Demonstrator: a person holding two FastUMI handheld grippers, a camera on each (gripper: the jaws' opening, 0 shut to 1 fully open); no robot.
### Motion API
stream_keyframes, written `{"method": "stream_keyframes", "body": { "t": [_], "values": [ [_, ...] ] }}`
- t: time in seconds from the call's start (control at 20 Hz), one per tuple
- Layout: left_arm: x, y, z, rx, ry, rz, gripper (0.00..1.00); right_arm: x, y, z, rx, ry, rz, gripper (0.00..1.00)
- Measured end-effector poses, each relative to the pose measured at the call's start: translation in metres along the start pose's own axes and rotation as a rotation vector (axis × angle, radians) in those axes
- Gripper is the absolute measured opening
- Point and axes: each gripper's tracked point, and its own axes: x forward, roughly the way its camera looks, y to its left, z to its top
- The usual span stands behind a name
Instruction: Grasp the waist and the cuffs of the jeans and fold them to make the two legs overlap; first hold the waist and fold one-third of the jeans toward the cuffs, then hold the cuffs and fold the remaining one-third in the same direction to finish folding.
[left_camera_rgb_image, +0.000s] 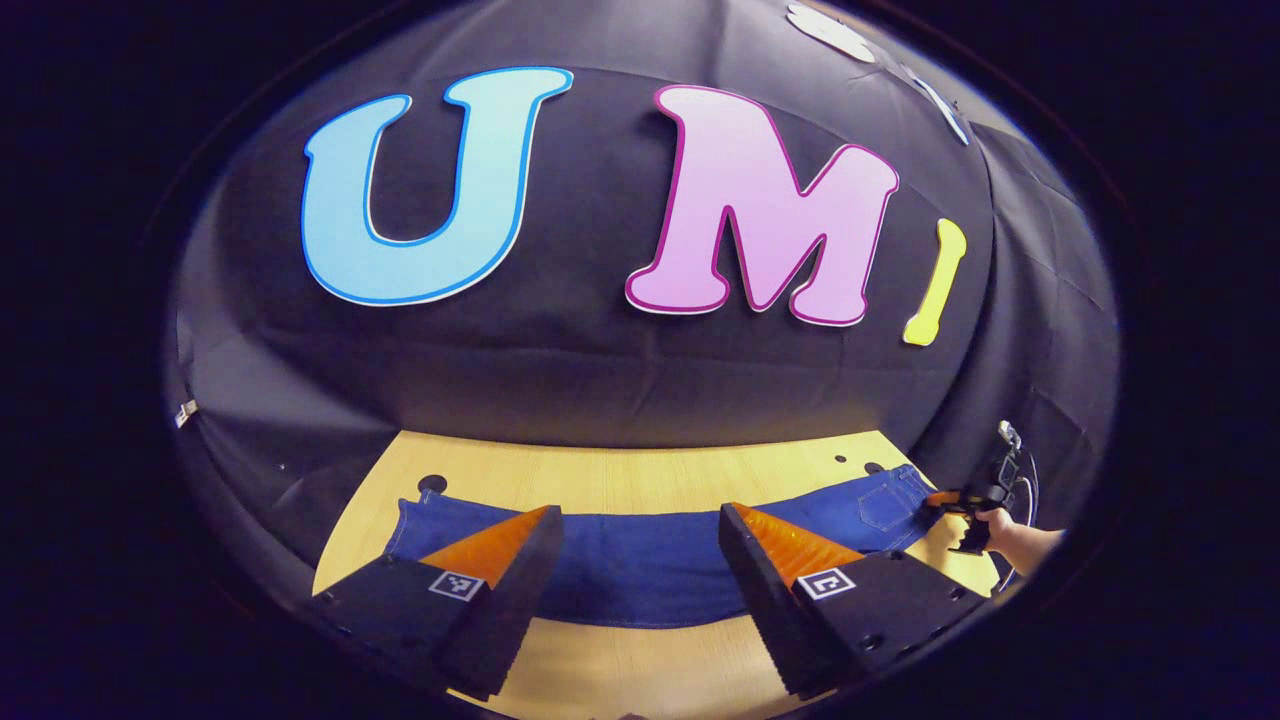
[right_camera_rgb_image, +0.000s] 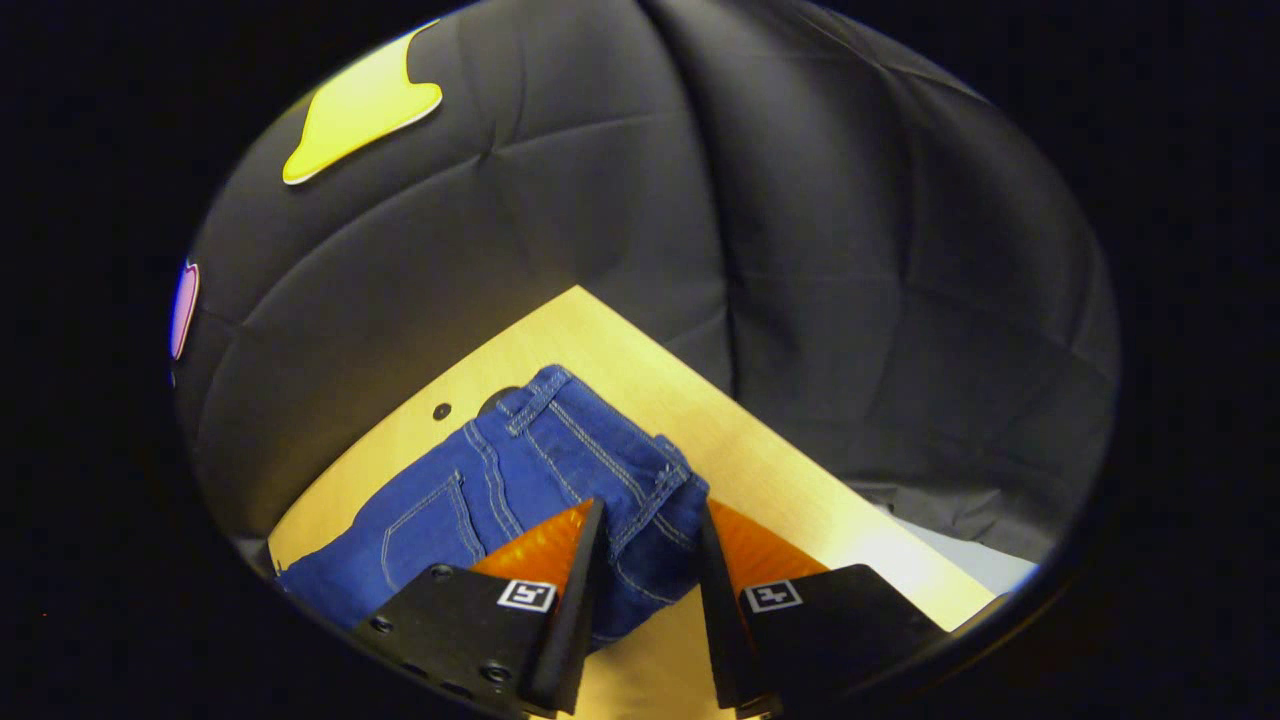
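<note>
Blue jeans (left_camera_rgb_image: 640, 570) lie in a long band across the wooden table (left_camera_rgb_image: 620, 470), cuffs to the left and waist to the right. My left gripper (left_camera_rgb_image: 638, 512) hovers open over the middle of the legs, fingers wide apart and holding nothing. In the right gripper view the waist of the jeans (right_camera_rgb_image: 520, 470), with a back pocket and belt loops, lies near the table corner. My right gripper (right_camera_rgb_image: 650, 505) has its fingers close on either side of the bunched waistband edge, pressing on the denim. Farther off in the left gripper view, the right gripper (left_camera_rgb_image: 965, 505) sits at the waist end.
A hand (left_camera_rgb_image: 1020, 540) holds the right gripper at the table's right end. Bare table (right_camera_rgb_image: 600, 340) runs past the waist to a corner against the black cloth wall. A small dark hole (right_camera_rgb_image: 441, 411) marks the tabletop near the waist. Wood shows in front of the jeans.
</note>
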Motion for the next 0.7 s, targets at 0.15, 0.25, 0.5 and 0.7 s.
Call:
{"method": "stream_keyframes", "body": {
  "t": [0.15,0.25,0.5,0.7],
  "values": [
    [-0.001,0.001,-0.006,-0.029,0.020,0.015,0.98,0.005,0.007,0.006,0.005,-0.027,0.043,0.37],
    [-0.002,0.001,-0.010,-0.044,0.029,0.023,0.98,0.005,0.013,0.014,-0.026,-0.075,0.065,0.14],
    [-0.005,0.013,-0.027,-0.112,0.046,0.046,0.98,-0.033,0.040,0.040,-0.100,-0.187,0.119,0.07],
    [-0.004,0.022,-0.045,-0.167,0.056,0.051,0.97,-0.102,0.092,0.073,-0.278,-0.326,0.211,0.07]
  ]
}}
